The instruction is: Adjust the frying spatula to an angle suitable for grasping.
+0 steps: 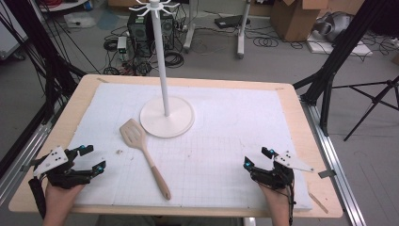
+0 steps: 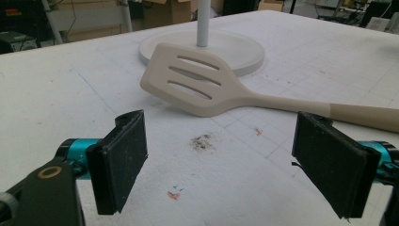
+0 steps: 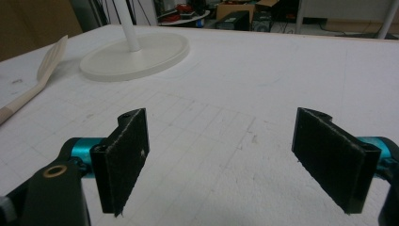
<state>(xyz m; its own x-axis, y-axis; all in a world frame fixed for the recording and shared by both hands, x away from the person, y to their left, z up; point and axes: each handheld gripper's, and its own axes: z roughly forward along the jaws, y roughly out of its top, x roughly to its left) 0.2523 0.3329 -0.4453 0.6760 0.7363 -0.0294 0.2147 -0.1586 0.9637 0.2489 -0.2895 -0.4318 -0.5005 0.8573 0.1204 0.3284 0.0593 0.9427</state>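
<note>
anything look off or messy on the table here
Only a small dark smudge of crumbs on the white mat, just left of the spatula. The spatula lies flat and whole beside the stand's base.

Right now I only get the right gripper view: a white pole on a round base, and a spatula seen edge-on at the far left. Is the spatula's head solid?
Observer: No. In the left gripper view the spatula head has three long slots.
Operator: What is on top of the pole?
Observer: In the high view the stand ends in a ring of white hooks, with nothing hanging on those in frame.
Operator: Where is the other hand-held gripper?
Observer: The left hand-held gripper is open near the left front corner of the table, apart from the spatula.
</note>
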